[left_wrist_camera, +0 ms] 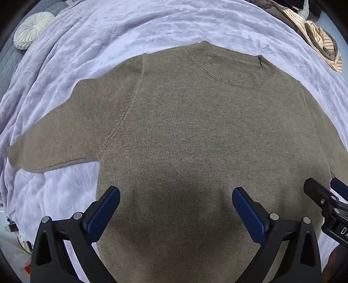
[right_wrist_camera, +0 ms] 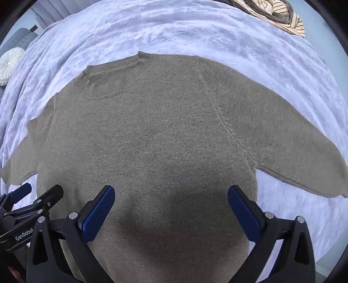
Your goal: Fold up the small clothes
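- Left wrist view: a brown knitted sweater point(left_wrist_camera: 184, 135) is seen laid flat, front up, on a lavender bedspread point(left_wrist_camera: 134, 28) covering a bed; the ribbed collar point(left_wrist_camera: 230, 65) is turned away from the camera.
- One sleeve point(left_wrist_camera: 58, 135) is spread out to the side and shown whole to its cuff; the opposite sleeve is cut off at the frame edge.
- The sweater's lower hem is not visible in either view, being hidden beneath the gripper bodies and the bottom edge of the frame.
- The left gripper point(left_wrist_camera: 176, 209) is held above the sweater's lower body with its jaws spread wide; nothing is held between the blue pads point(left_wrist_camera: 102, 215), and contact with the cloth cannot be confirmed.
- Right wrist view: the right gripper point(right_wrist_camera: 171, 206) is likewise found wide open over the lower body, nothing gripped; a dark shadow is cast on the knit between its fingers.
- Each gripper is partly caught at the margin of the other's view, only its tip and frame being shown.
- A striped, bunched garment point(right_wrist_camera: 280, 15) is noted at the far edge of the bed, partly cropped; its kind cannot be made out.
- A round pleated cushion point(left_wrist_camera: 32, 29) is recorded at the far corner, beside a grey surface that is cropped and hard to identify.
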